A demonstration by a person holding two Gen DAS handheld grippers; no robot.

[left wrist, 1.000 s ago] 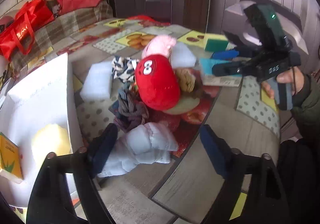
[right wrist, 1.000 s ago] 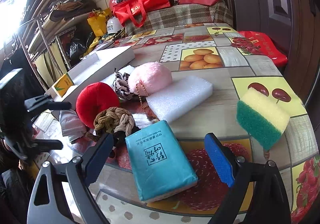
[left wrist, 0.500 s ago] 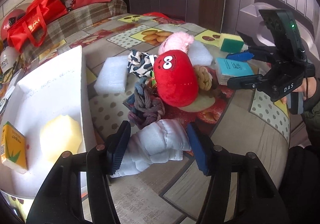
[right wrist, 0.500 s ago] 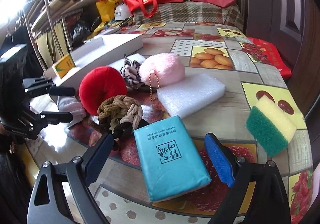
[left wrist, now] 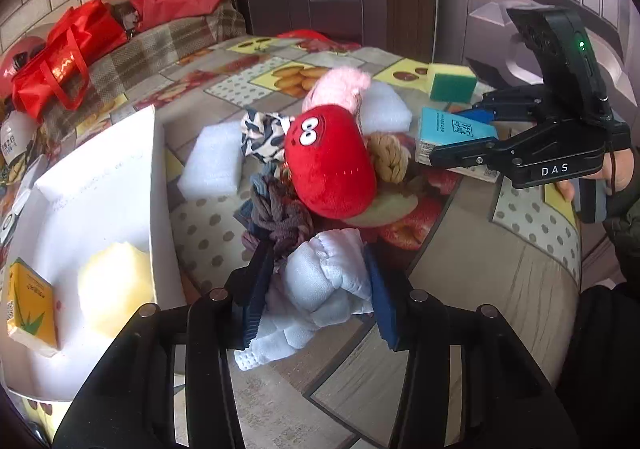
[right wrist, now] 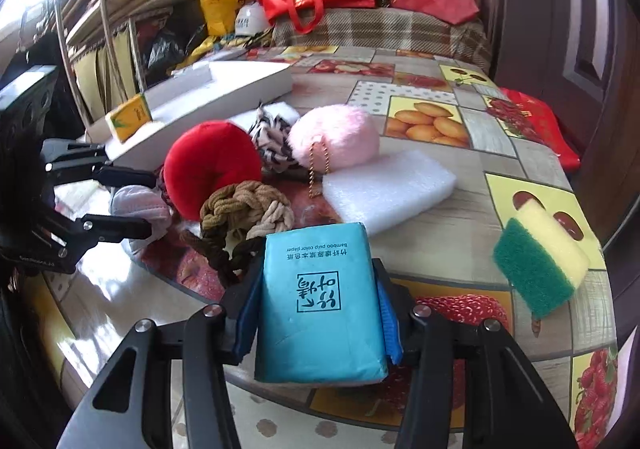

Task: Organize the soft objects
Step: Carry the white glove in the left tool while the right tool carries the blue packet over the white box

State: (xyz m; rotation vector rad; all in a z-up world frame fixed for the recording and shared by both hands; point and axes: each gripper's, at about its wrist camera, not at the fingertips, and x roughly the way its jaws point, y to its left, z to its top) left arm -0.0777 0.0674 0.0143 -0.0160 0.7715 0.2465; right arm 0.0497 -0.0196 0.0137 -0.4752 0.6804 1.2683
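**A:** What is each gripper doing with the soft things?

**B:** The left gripper (left wrist: 318, 289) has just been closing and is now pinching the white padded cloth (left wrist: 320, 281), its blue pads pressing in on both sides. That cloth is lying at the near edge of the pile, on the patterned surface (left wrist: 500, 289).

**A:** And the other one?

**B:** The right gripper (right wrist: 316, 313) has also just been closing, and it is squeezing the teal tissue pack (right wrist: 320, 305) between its pads. The pack is sitting at the near right side of the pile.

**A:** What is lying around them?

**B:** Just beyond the cloth, a grey knotted rope (left wrist: 280, 217) is resting, with the red plush toy (left wrist: 330, 161) leaning behind it. A tan knotted rope (right wrist: 244, 213) is touching the far left corner of the tissue pack. Farther back, a pink fluffy pouch (right wrist: 336, 137) and a white foam block (right wrist: 388, 189) are lying side by side. A green and yellow sponge (right wrist: 540, 253) is sitting apart on the right.

**A:** And on the left?

**B:** A white box (left wrist: 156, 185) is standing there, holding a yellow sponge (left wrist: 114, 285) and a yellow tissue pack (left wrist: 30, 309).
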